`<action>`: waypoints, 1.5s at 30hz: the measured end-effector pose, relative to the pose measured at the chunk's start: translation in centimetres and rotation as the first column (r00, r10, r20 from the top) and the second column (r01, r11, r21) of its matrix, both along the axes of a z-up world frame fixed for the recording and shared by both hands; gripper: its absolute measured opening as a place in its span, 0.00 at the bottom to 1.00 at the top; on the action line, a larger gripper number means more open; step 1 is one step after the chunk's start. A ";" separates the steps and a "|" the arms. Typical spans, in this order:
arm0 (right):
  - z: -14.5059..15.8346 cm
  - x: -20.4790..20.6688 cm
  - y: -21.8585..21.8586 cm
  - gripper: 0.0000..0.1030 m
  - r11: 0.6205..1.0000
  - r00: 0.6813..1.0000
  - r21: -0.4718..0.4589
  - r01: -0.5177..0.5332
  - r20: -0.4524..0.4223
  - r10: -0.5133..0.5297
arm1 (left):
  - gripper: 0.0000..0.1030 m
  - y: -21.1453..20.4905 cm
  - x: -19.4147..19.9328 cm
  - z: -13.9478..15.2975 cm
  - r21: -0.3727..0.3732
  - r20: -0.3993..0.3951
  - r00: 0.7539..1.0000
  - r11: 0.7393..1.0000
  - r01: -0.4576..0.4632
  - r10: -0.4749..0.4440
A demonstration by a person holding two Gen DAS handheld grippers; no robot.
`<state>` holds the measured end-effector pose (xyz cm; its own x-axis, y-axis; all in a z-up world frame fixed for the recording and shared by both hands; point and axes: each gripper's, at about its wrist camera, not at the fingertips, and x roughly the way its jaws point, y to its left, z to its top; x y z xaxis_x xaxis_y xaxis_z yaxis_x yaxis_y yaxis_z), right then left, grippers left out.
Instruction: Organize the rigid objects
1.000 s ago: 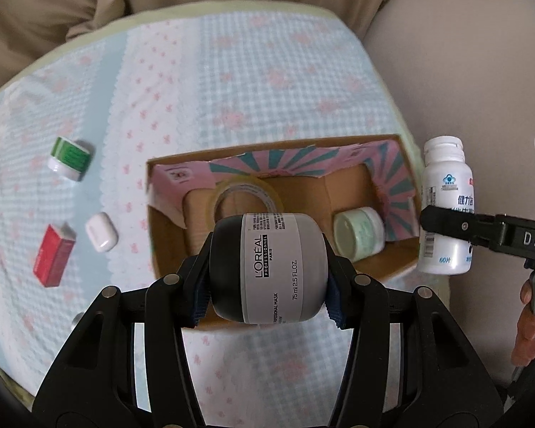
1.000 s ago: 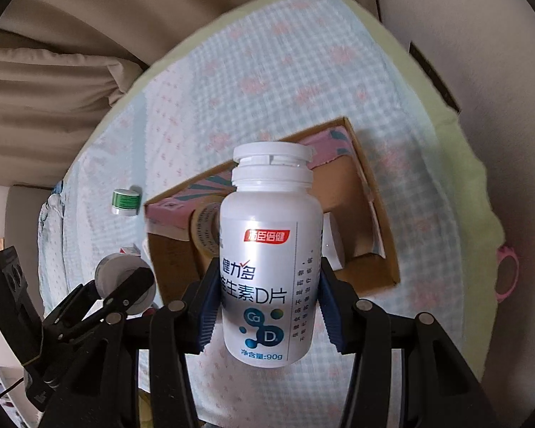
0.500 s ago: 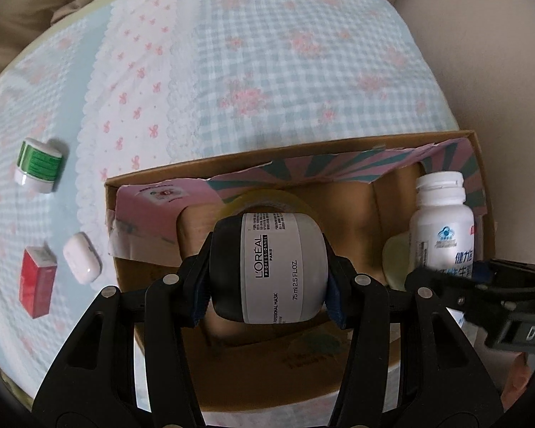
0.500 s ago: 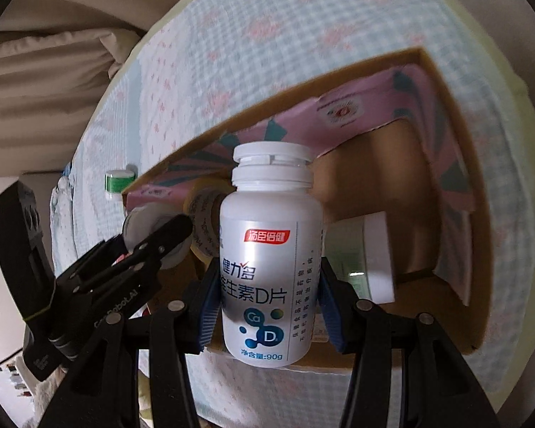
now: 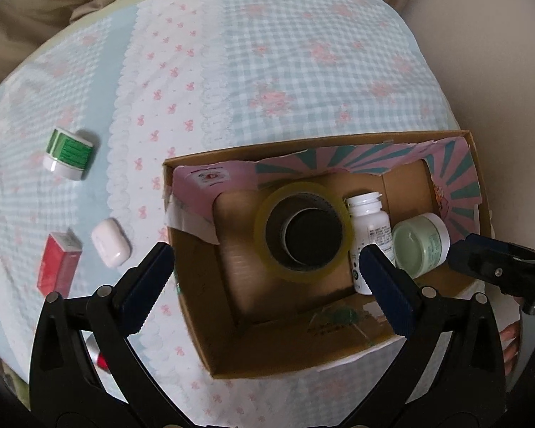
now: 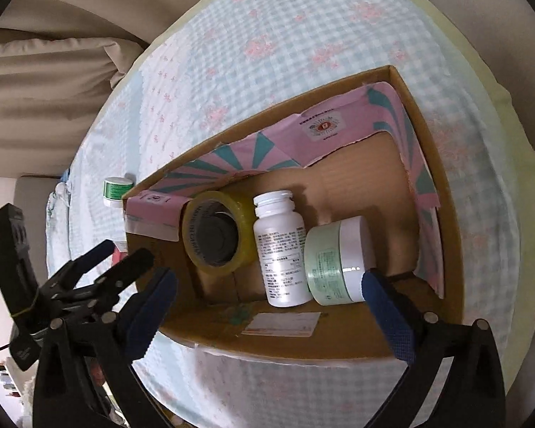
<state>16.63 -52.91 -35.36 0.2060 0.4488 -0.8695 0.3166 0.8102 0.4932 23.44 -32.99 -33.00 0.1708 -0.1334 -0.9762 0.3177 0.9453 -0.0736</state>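
**Both grippers just emptied out over the box**

Left wrist view first: half a second ago my left gripper (image 5: 265, 274) was pinching the grey L'Oréal jar, and now I'm seeing its jaws spread wide with nothing between them. The jar is sitting inside the tape roll (image 5: 303, 230), so I'm only catching its dark round end down the core. The roll is glossy yellowish film on a cardboard ring, standing in the left half of the cardboard box (image 5: 339, 142). Just right of it I'm looking at the white pill bottle (image 5: 369, 235), smooth plastic with a ribbed cap, and then the squat mint-green cream jar (image 5: 421, 246). Still lying out on the soft checked tablecloth (image 5: 285, 53), well left of the box: a green-labelled pot (image 5: 67, 153), a rounded white case (image 5: 110, 242) and a red carton (image 5: 59, 267).

Right wrist view: my right gripper (image 6: 265, 297) is hanging open too, and the bottle it was carrying (image 6: 281, 246) is now lying on the box floor, cap pointing far, touching the tape roll (image 6: 214, 232) on its left and the mint jar (image 6: 335, 260) on its right.

So I'm reading that as two more items packed, with the three hard little pieces on the left likely next.
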 end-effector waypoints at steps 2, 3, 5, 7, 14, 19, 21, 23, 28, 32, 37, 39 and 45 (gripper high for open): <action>0.2 -0.4 -0.1 1.00 1.000 1.000 0.002 0.020 0.002 -0.020 | 1.00 0.1 -0.2 0.6 0.000 0.006 1.000 1.000 0.002 -0.002; 0.3 -0.5 -0.1 1.00 1.000 1.000 0.003 0.027 0.003 -0.027 | 1.00 0.1 -0.5 1.0 -0.001 0.008 1.000 1.000 0.003 -0.003; 0.6 -0.5 0.1 1.00 0.999 0.999 -0.002 0.032 0.002 -0.032 | 1.00 0.4 -0.9 1.4 -0.003 0.009 1.000 1.000 0.003 -0.003; 0.6 -0.4 0.1 1.00 1.000 1.000 -0.003 0.027 0.003 -0.027 | 1.00 0.5 -1.2 1.6 -0.003 0.009 1.000 1.000 0.002 -0.002; 3.0 -1.4 1.0 1.00 0.998 1.000 -0.060 -0.004 0.031 0.006 | 1.00 1.1 -3.0 4.0 -0.023 0.043 0.999 1.000 0.003 -0.002; 6.1 -2.5 2.2 1.00 0.993 0.998 -0.112 -0.029 0.055 0.036 | 1.00 2.7 -4.8 8.0 -0.050 0.099 0.995 0.999 -0.011 0.016; 8.0 -3.1 2.8 1.00 0.990 0.996 -0.137 -0.040 0.075 0.051 | 1.00 3.8 -5.7 9.9 -0.061 0.126 0.992 0.998 -0.019 0.027; 10.2 -3.8 3.8 1.00 0.985 0.992 -0.164 -0.058 0.102 0.076 | 1.00 5.4 -6.7 11.8 -0.075 0.151 0.988 0.997 -0.031 0.042; 14.4 -5.2 7.0 1.00 0.963 0.978 -0.252 -0.097 0.157 0.139 | 1.00 9.5 -8.9 15.2 -0.056 0.218 0.975 0.998 -0.041 0.052; 17.2 -6.8 10.5 1.00 0.948 0.966 -0.302 -0.100 0.198 0.165 | 1.00 14.6 -10.8 17.5 -0.052 0.264 0.961 0.997 -0.065 0.076; 19.4 -8.7 15.2 1.00 0.927 0.960 -0.367 -0.082 0.221 0.173 | 1.00 21.1 -12.1 19.3 -0.083 0.291 0.951 0.993 -0.086 0.107; 19.9 -9.3 17.0 1.00 0.927 0.960 -0.368 -0.068 0.229 0.161 | 1.00 23.8 -12.3 19.8 -0.094 0.297 0.949 0.992 -0.083 0.108; 20.3 -9.8 23.2 1.00 0.930 0.963 -0.363 -0.059 0.226 0.149 | 1.00 30.0 -12.6 20.4 -0.069 0.316 0.946 0.996 -0.049 0.068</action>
